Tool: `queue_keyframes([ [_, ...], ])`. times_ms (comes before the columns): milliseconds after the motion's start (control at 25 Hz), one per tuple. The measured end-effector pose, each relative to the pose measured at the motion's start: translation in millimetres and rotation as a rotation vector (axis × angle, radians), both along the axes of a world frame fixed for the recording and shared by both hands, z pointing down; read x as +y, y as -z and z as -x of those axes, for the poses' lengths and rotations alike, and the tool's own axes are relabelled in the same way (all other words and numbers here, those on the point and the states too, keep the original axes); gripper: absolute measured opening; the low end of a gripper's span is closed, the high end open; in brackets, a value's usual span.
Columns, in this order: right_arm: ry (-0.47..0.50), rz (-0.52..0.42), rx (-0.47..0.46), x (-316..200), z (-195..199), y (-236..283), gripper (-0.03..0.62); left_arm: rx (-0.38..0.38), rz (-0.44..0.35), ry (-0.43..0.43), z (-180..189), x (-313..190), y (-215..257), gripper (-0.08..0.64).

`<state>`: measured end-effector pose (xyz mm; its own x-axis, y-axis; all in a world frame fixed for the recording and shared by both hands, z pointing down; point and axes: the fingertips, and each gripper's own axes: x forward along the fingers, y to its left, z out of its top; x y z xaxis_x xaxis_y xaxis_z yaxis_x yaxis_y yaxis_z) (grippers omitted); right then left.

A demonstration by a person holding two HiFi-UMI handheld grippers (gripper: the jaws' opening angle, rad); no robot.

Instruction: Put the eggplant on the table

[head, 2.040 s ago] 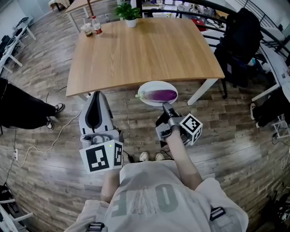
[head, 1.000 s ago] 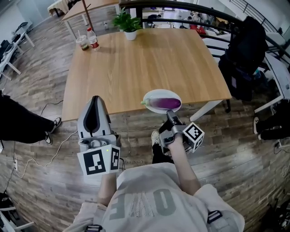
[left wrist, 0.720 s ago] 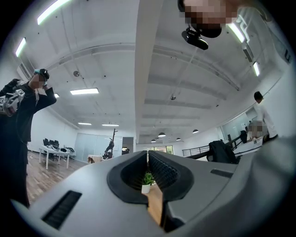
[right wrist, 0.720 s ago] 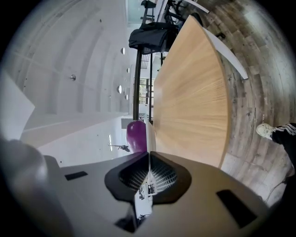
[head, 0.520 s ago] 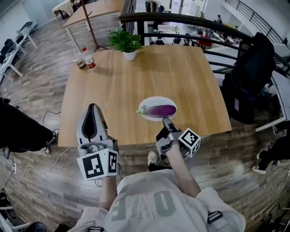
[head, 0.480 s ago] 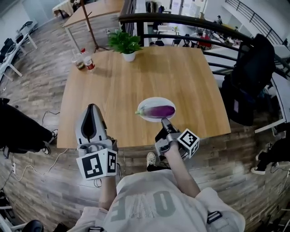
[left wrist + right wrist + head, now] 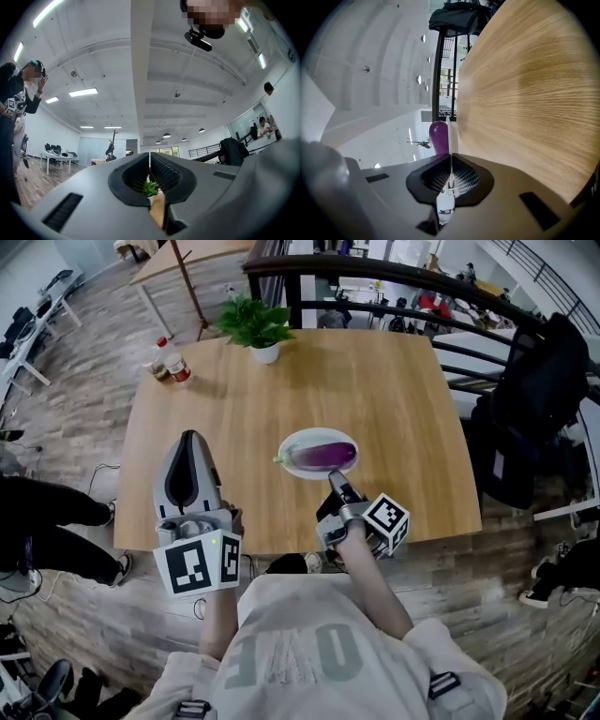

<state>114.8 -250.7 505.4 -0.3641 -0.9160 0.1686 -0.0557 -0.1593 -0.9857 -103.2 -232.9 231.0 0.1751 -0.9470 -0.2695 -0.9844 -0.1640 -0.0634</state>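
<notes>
Head view: one eggplant [image 7: 327,456], one plate [image 7: 292,441], one table [image 7: 375,381], left gripper [image 7: 188,438], right gripper [image 7: 334,477].

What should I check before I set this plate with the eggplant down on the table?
1. Right tool grips the plate: ok, jaws clamped on its near rim.
2. Eggplant lies on the plate: ok.
3. Plate is over the table, inside its near edge: ok.
4. Wood around the plate is bare: ok; potted plant and bottle stand at the far side.
5. Plate bottom touches the wood: cannot tell.
6. Left tool is clear of the plate: ok, shut on nothing, off to the plate's left.
</notes>
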Motion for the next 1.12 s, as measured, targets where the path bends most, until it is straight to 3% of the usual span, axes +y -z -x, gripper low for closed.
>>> queue_keyframes([
  [120,-0.010,0.006,-0.011,-11.1,-0.2,3.4,0.026,-0.025,0.005,-0.022,-8.5,-15.1,6.9,0.017],
  [520,-0.001,0.028,-0.013,-26.4,15.6,8.6,0.026,-0.003,0.016,-0.046,-2.1,-39.8,11.9,0.017],
  [1120,-0.015,0.071,0.026,-42.9,33.7,-25.8,0.025,-0.011,0.052,-0.032,27.6,-57.3,3.0,0.017],
])
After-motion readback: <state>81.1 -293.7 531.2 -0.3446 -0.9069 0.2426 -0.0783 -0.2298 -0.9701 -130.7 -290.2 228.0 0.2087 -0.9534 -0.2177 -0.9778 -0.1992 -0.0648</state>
